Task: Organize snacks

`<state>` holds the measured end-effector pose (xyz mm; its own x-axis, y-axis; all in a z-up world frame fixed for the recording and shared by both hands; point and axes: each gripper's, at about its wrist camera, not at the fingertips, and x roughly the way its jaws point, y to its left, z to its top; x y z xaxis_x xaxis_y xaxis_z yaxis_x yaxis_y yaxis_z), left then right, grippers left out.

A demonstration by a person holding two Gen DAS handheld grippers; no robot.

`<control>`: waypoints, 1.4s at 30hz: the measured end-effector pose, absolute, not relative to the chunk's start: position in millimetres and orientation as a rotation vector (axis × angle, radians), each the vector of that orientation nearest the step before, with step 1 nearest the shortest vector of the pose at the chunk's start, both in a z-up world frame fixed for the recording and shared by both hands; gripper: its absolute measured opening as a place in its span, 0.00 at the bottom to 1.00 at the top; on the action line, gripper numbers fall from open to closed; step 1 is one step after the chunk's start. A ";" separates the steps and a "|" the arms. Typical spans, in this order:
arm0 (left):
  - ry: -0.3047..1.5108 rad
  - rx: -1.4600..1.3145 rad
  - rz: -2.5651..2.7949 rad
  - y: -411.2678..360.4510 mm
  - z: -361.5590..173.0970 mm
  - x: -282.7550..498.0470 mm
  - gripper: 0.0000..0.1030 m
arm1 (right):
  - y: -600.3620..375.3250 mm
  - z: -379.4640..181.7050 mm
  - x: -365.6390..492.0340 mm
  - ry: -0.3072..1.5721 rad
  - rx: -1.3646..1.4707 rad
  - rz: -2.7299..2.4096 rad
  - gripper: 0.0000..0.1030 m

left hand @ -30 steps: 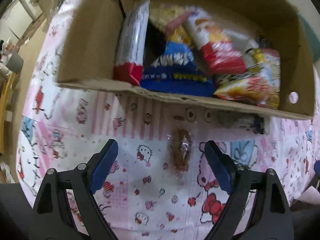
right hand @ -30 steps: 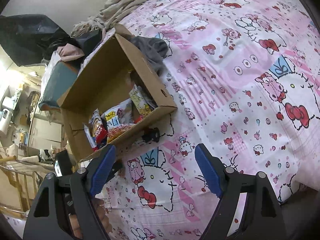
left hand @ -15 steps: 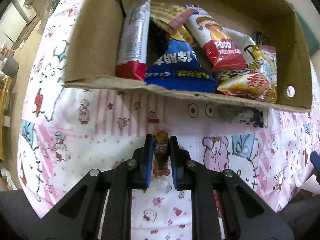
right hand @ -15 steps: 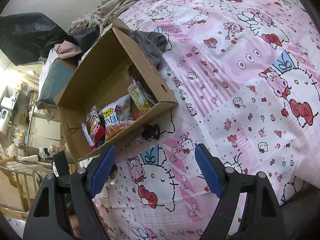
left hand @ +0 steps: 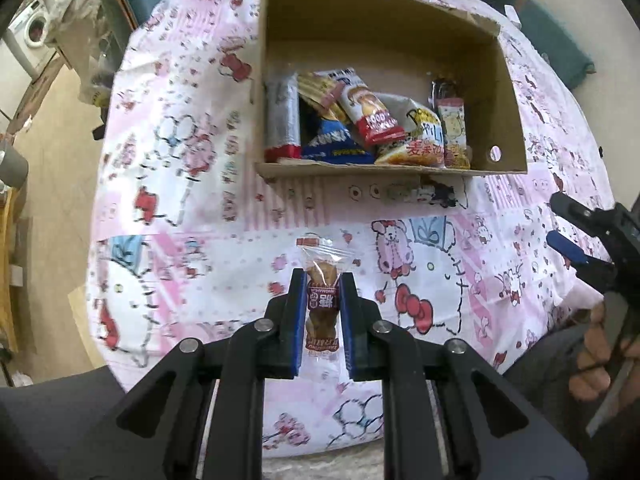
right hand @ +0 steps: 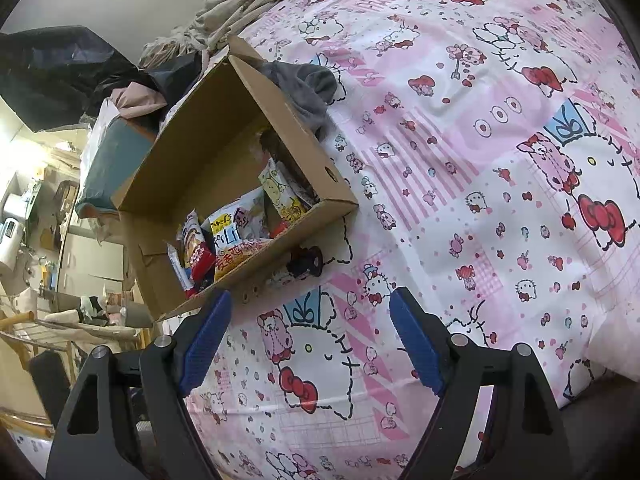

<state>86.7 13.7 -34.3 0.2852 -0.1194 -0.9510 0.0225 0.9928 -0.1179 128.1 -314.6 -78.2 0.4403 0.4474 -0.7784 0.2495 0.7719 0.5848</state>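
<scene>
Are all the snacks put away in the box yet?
Nearly. Several snack packets already sit in the cardboard box. The left claw is shut on one small wrapped snack, held above the bedsheet and not yet in the box. The right claw is open and holds nothing.

Pink cartoon-print bedsheet [right hand: 500, 208], wooden floor [left hand: 52, 208]
</scene>
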 end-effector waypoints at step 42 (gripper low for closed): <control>1.294 -0.258 -0.083 26.6 -55.7 96.1 0.13 | -165.3 -170.8 210.6 1.241 0.068 0.173 0.97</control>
<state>96.1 26.6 -55.7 0.2752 -0.2049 -0.9393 -0.0832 0.9683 -0.2356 210.6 -165.3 -170.8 0.3130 0.1679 -0.9348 -0.0939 0.9849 0.1455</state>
